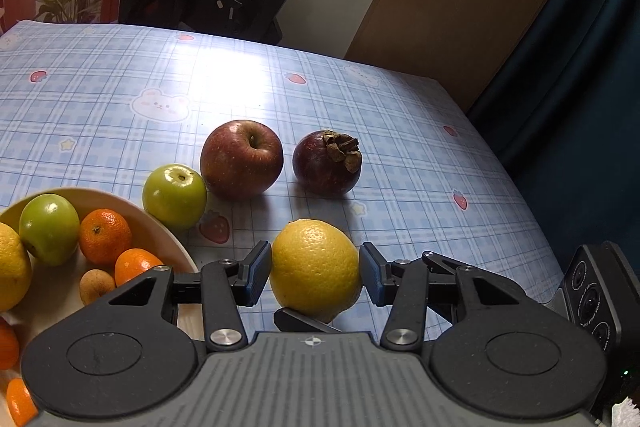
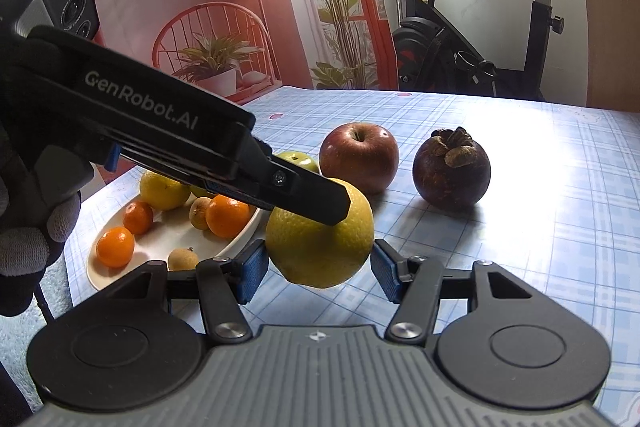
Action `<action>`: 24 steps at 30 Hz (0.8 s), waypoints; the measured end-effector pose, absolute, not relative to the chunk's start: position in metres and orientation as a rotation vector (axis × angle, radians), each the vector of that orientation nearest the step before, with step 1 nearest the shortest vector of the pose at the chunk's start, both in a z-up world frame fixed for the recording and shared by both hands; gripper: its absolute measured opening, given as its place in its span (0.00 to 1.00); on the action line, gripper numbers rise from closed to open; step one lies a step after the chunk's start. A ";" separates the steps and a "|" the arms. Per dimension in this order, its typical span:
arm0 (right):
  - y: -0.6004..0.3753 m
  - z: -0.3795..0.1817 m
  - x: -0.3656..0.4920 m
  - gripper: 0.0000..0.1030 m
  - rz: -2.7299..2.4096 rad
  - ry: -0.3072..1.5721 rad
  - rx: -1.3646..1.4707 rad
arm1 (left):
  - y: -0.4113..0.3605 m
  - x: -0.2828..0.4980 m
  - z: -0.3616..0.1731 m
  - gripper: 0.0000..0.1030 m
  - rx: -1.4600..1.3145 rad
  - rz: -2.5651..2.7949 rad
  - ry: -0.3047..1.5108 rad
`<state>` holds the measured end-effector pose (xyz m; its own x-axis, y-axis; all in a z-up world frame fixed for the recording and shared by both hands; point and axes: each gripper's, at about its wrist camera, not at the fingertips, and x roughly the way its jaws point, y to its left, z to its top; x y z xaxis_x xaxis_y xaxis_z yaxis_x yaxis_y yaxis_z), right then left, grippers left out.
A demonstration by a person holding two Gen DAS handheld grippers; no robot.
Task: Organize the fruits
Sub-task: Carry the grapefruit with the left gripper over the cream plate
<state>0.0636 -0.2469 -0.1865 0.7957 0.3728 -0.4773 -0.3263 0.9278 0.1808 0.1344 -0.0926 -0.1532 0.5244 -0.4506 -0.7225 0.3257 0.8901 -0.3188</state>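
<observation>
Left wrist view, stock of fruit at this moment.

Item in hand: one lemon [image 1: 315,269], clamped between the blue pads of my left gripper [image 1: 316,271]; both pads press its sides. In the right wrist view the same lemon [image 2: 320,243] appears off the cloth, carried by the left gripper [image 2: 320,203] that reaches in from the left with my gloved hand [image 2: 28,227] behind it.

My right gripper [image 2: 318,273] stands parted on either side of that lemon; I see a gap at each pad and judge it empty, gripping nothing.

Already in the bowl [image 1: 168,227], at the left edge of the table [image 1: 440,167]: a second lemon [image 1: 12,267], a green apple [image 1: 49,229], several mandarins [image 1: 105,235], and small brown fruits [image 1: 96,285], likely longans.

Not yet sorted, on the checked cloth: a second green apple [image 1: 175,195] just beside the bowl's rim; a red apple [image 1: 241,158] close against it; a dark mangosteen [image 1: 326,163] a little apart to the right.

Progress, as I judge it: well over half. The held lemon wants carrying left into the bowl, then three loose pieces remain.
</observation>
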 end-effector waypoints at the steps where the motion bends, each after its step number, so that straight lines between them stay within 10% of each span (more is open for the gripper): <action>1: -0.242 -0.183 0.063 0.57 0.373 0.531 0.080 | -0.088 0.134 -0.150 0.49 -0.154 -0.468 0.907; 24: -0.127 -0.170 0.072 0.57 0.494 0.622 -0.035 | 0.026 0.097 -0.139 0.49 -0.245 -0.430 0.934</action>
<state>0.0719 -0.1274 -0.1696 0.7005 0.4335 -0.5669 -0.4540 0.8836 0.1146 0.0968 0.0255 -0.1389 0.5190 -0.4585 -0.7214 0.2507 0.8885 -0.3844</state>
